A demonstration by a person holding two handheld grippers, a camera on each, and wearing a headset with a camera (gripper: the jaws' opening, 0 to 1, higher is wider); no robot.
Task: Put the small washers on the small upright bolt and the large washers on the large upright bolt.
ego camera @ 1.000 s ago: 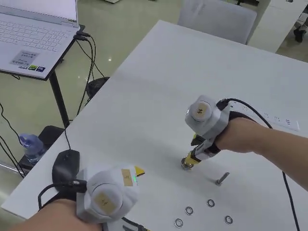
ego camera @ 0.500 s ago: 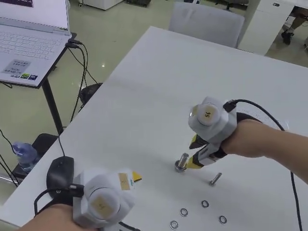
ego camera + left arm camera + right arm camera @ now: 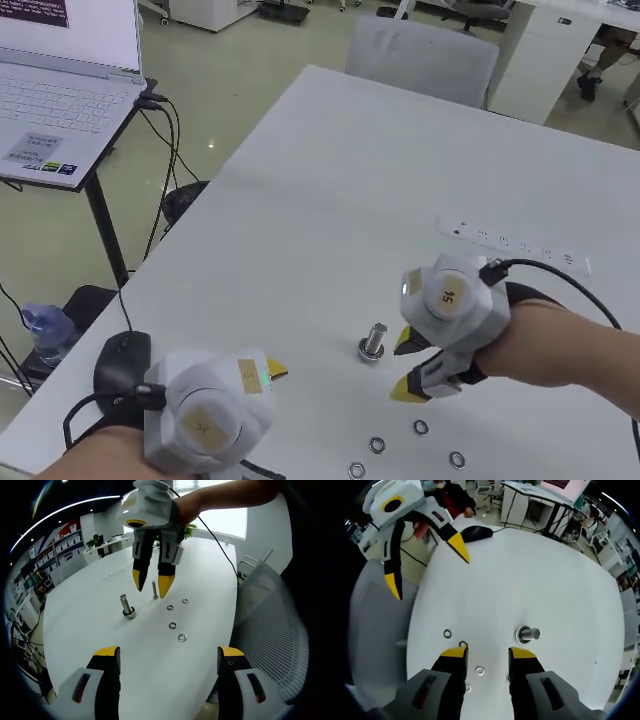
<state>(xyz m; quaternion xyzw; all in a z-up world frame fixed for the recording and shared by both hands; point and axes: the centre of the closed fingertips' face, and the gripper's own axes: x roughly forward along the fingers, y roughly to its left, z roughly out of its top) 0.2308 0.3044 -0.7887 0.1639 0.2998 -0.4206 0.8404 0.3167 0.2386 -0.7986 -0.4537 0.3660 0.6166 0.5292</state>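
Washers (image 3: 377, 445), four in number, lie flat and apart on the white table (image 3: 330, 200), at 5 o'clock from the large bolt (image 3: 372, 342), which stands upright. Bolts number two: the small bolt (image 3: 154, 589) stands just beyond the tips of the right tongs (image 3: 151, 584) in the left gripper view. Washer sizes are too small to tell apart. One washer in the right gripper view is partly covered by a jaw tip. In the head view the right tongs, at 4 o'clock from the large bolt, are apart and empty. The left tongs (image 3: 168, 652), at 8 o'clock, gape wide, holding nothing.
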